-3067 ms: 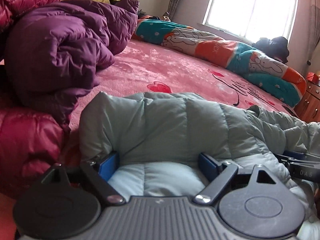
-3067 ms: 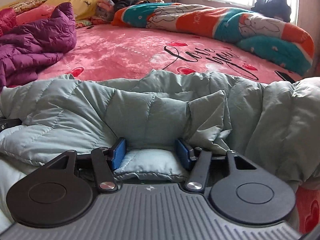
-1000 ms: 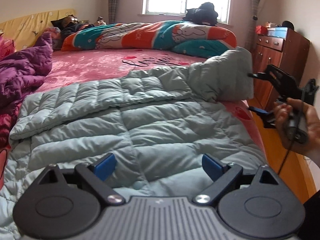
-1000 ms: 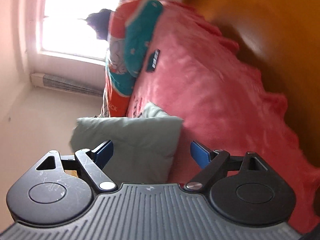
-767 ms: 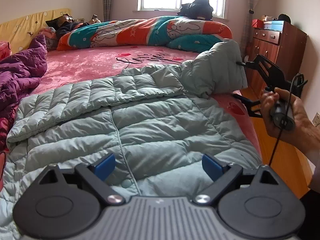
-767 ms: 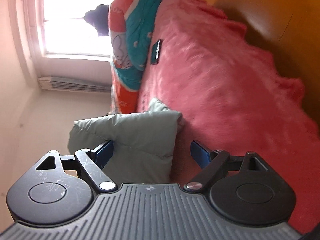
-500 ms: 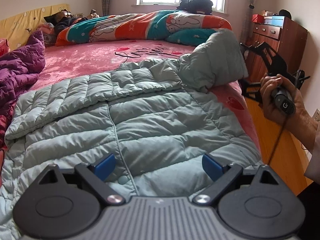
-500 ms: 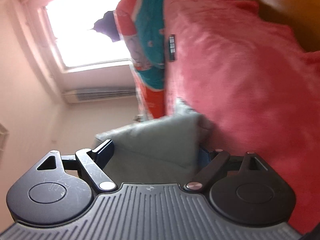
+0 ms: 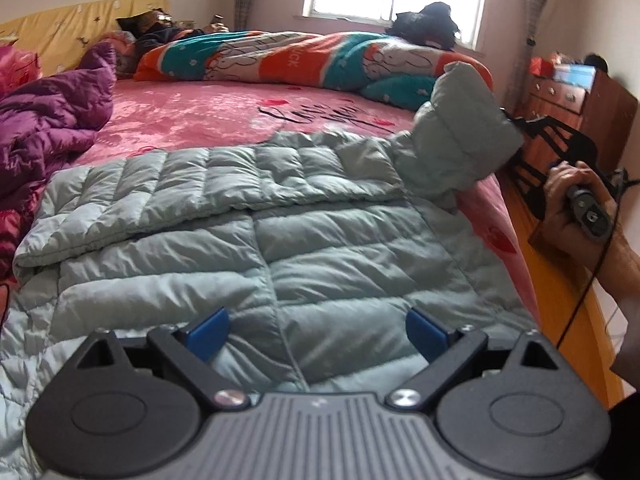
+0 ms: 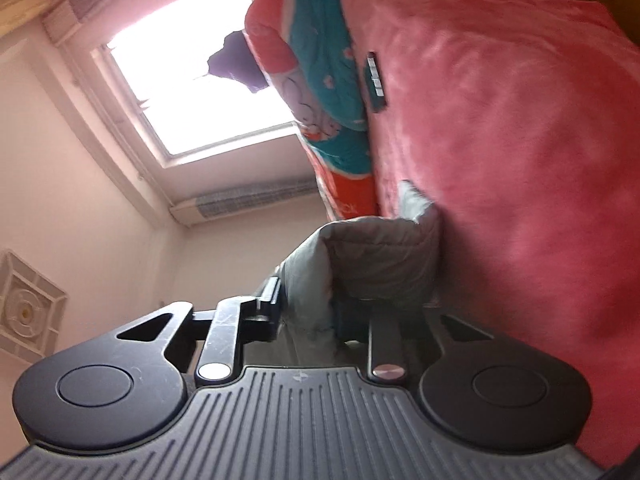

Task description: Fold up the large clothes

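Note:
A large grey-green quilted down jacket (image 9: 280, 240) lies spread on the pink bed, its far side folded over along its length. My left gripper (image 9: 318, 332) is open and empty, hovering over the jacket's near edge. My right gripper (image 10: 308, 304), rolled on its side, is shut on the end of the jacket's sleeve (image 10: 380, 256). In the left wrist view the sleeve end (image 9: 460, 136) stands lifted at the bed's right edge, with the right gripper (image 9: 520, 144) behind it.
A purple jacket (image 9: 48, 128) lies at the left of the bed. A rolled orange and teal duvet (image 9: 312, 60) lies along the far side. A wooden dresser (image 9: 580, 100) stands right of the bed, beside wooden floor (image 9: 560, 288).
My right gripper has closed on the sleeve end and raised it at the bed's right edge. My left gripper, earlier around the jacket's edge, is now open above it.

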